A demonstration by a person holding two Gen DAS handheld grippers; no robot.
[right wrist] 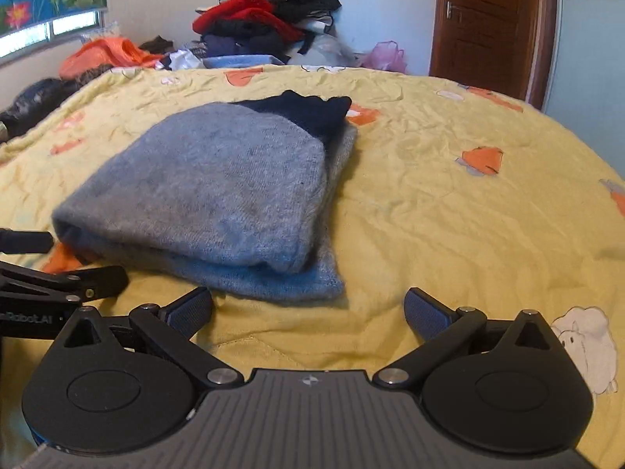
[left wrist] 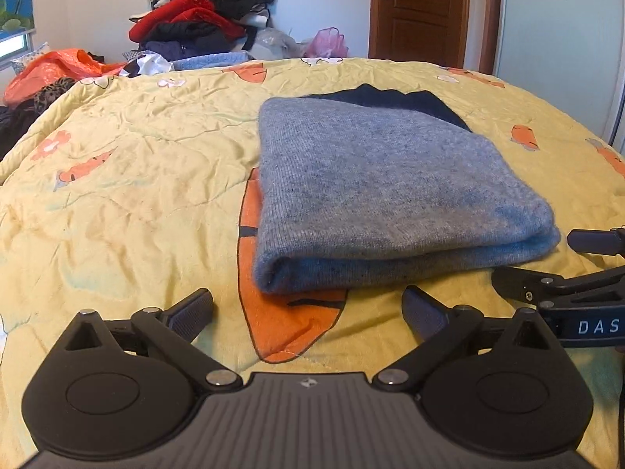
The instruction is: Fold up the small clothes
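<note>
A grey-blue knitted garment (left wrist: pixel 375 191) lies folded flat on the yellow bedspread (left wrist: pixel 129 195), with a dark navy part (left wrist: pixel 410 105) showing at its far end. It also shows in the right wrist view (right wrist: pixel 218 191). My left gripper (left wrist: pixel 308 312) is open and empty, just in front of the garment's near folded edge. My right gripper (right wrist: pixel 308 312) is open and empty, in front of the garment's near right corner. The right gripper's fingers (left wrist: pixel 547 285) show at the right edge of the left wrist view.
A heap of red, black and dark clothes (left wrist: pixel 199 15) stands past the bed's far edge, with an orange bag (left wrist: pixel 58 68) to its left. A brown door (left wrist: pixel 420 8) is at the back right. The bedspread (right wrist: pixel 468 203) stretches to the right.
</note>
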